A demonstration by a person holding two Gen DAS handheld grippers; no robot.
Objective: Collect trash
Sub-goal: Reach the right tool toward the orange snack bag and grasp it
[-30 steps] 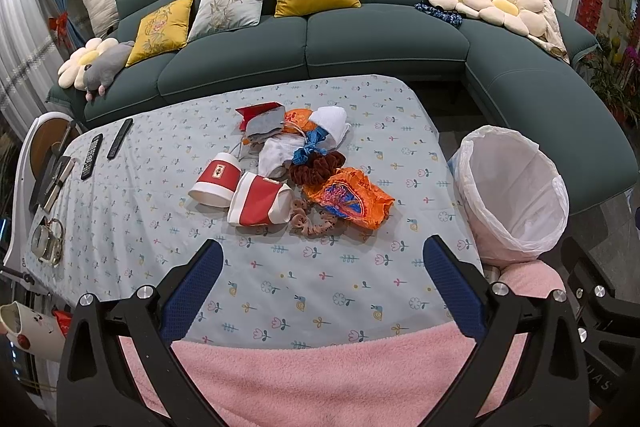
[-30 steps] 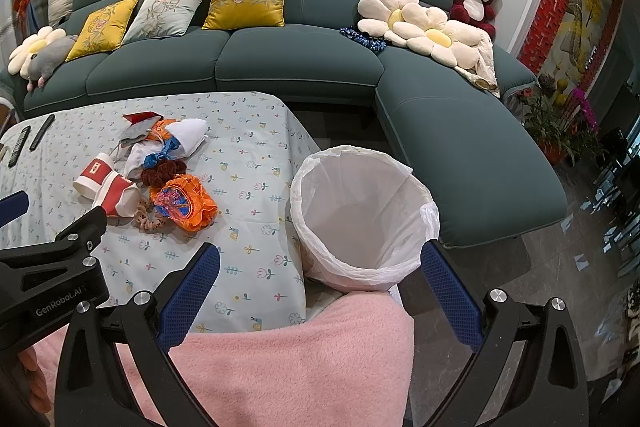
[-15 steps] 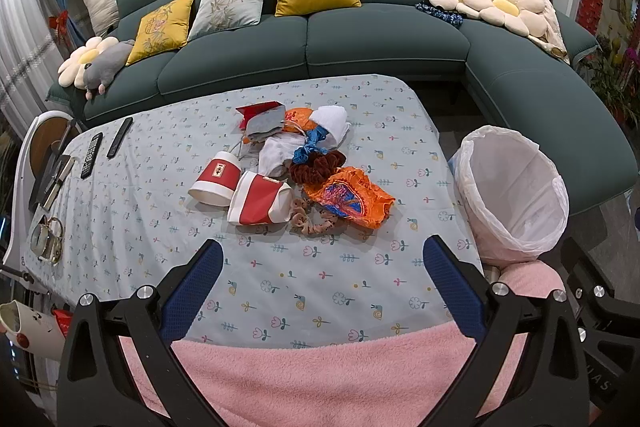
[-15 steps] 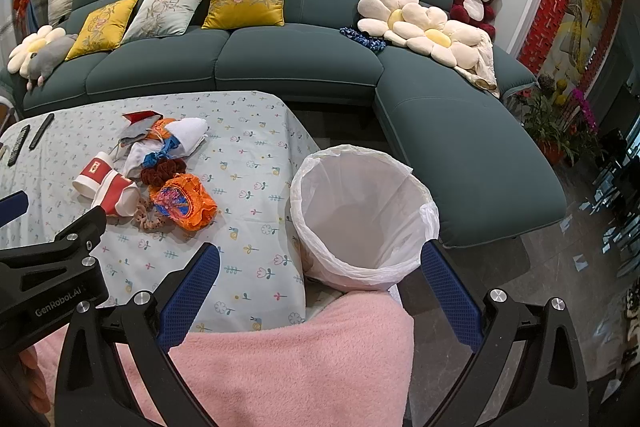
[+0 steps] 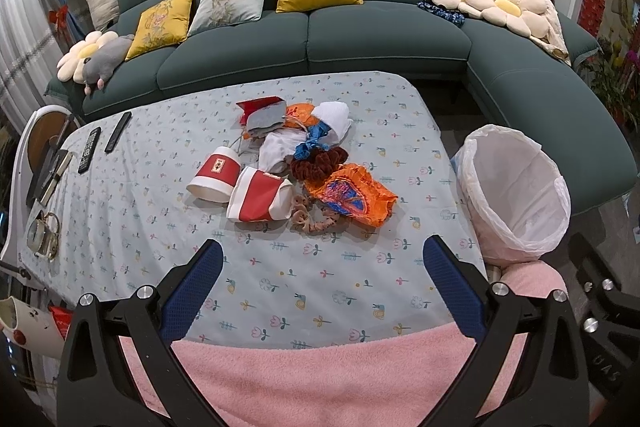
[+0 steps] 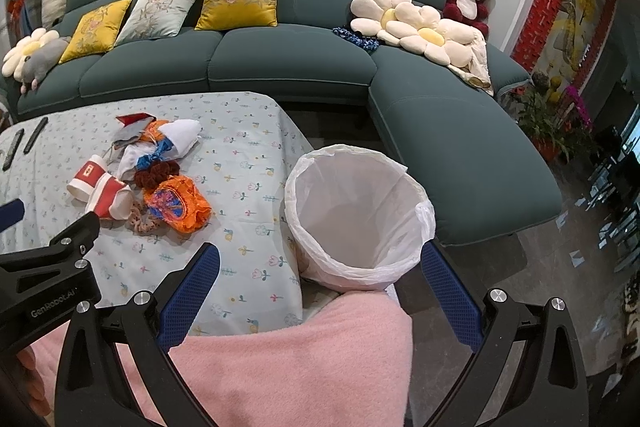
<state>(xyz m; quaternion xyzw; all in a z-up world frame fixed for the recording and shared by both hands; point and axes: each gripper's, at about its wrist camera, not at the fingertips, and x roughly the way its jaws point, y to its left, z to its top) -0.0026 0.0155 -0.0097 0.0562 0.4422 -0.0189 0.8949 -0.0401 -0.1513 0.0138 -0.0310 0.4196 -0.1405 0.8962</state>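
Worktop (image 5: 132, 227), under a pale blue flowered cloth; contents listed left to right.

1. Two black remote controls (image 5: 102, 141), far left edge, lying side by side.
2. Red-and-white paper cup (image 5: 214, 175), on its side, mouth toward me.
3. Second red-and-white paper cup (image 5: 260, 201), also tipped over, touching the first.
4. Beige scrunchie (image 5: 314, 221), just beside the second cup, nearest me of the pile.
5. Dark red scrunchie (image 5: 320, 163), middle of the pile.
6. Orange crumpled wrapper (image 5: 352, 195), right edge of the pile, touching both scrunchies.
7. Behind these: a red-and-grey carton (image 5: 262, 113), white crumpled paper (image 5: 280, 153) and a blue scrap (image 5: 314, 141), heaped together (exact overlaps hard to sort).
8. Trash bin (image 6: 360, 211) with a white liner, standing just off the worktop's right end, tilted in the view, nothing visible inside.

My left fingers (image 5: 320, 287): spread wide, released, holding nothing, above the near cloth, well short of the pile. My right fingers (image 6: 318, 291): likewise spread and holding nothing, framing the bin's near rim. A pink fleece (image 6: 288, 359) fills the foreground beneath both.
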